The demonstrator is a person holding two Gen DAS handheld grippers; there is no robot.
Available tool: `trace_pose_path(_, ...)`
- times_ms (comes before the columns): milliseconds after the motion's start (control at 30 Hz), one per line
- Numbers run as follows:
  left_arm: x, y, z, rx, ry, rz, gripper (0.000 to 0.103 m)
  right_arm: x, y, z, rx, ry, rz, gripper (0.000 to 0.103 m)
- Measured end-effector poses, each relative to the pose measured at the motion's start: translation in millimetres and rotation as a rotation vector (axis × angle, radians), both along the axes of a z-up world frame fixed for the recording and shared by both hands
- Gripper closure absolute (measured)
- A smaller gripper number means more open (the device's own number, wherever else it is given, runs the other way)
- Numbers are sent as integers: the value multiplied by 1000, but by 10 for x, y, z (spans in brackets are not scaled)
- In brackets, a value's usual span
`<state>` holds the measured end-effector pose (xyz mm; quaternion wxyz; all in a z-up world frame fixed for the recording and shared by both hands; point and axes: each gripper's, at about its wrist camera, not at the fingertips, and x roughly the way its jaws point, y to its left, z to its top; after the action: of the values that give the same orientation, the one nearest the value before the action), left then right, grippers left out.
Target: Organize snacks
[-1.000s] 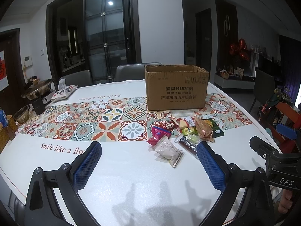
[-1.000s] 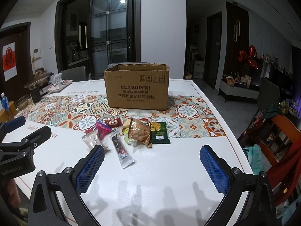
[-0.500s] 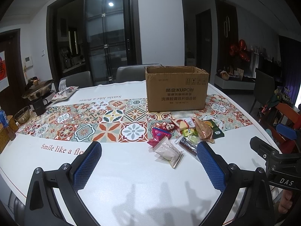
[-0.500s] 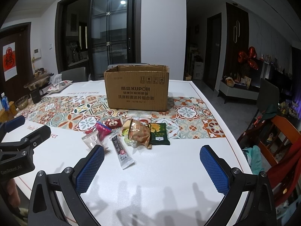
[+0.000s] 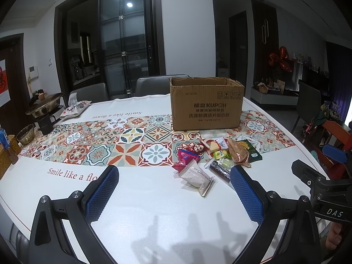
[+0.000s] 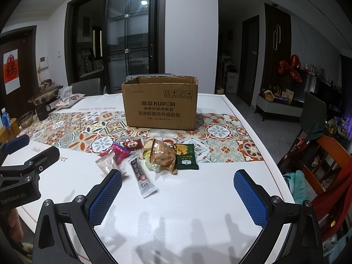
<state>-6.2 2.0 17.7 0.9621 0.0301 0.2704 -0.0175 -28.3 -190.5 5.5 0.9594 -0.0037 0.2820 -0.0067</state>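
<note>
A pile of snack packets lies on the white table in front of an open cardboard box (image 5: 206, 105) (image 6: 160, 103). The pile holds a pale pink packet (image 5: 195, 175) (image 6: 107, 165), a dark stick packet (image 6: 142, 176), a brown crinkled bag (image 6: 161, 155) (image 5: 238, 153), a green packet (image 6: 186, 156), a magenta packet (image 5: 186, 159) and a red one (image 6: 132, 144). My left gripper (image 5: 173, 193) is open and empty, short of the pile. My right gripper (image 6: 178, 195) is open and empty, also short of it.
A patterned tile runner (image 5: 110, 140) crosses the table. A hot pot (image 5: 44, 107), a glass bowl (image 5: 25, 132) and a tissue pack (image 5: 76, 107) sit at the far left. Grey chairs (image 5: 158, 85) stand behind the table. A wooden chair (image 6: 325, 160) stands at the right.
Both views have shifted very slightly; the box and the snacks sit marginally lower in frame. Nothing was taken hold of or moved.
</note>
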Motion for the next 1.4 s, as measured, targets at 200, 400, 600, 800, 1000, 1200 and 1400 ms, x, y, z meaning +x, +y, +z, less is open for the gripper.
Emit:
trace_pose_path(200,39,19,-29,-10,10,-1,0,86,-19,71,3,17,20,0)
trace_pose_path(400,113,69,-133,-37,34,-15,8,217,98,-70,5,43,88,2)
trace_pose_path(600,257,85,-275,-77,85,-43,21,387,191,-217,15,66,138,11)
trace_pose_path(800,456,98,-462,-121,155,-76,32,608,268,-408,29,130,192,24)
trace_pose_path(1000,696,84,-674,-154,239,-94,39,829,337,-556,37,191,231,36)
trace_pose_path(1200,901,85,-889,-200,320,-98,47,1049,367,-745,58,263,258,44)
trace_pose_path(1400,1035,50,-1005,-235,370,-122,52,1217,401,-915,82,331,279,50)
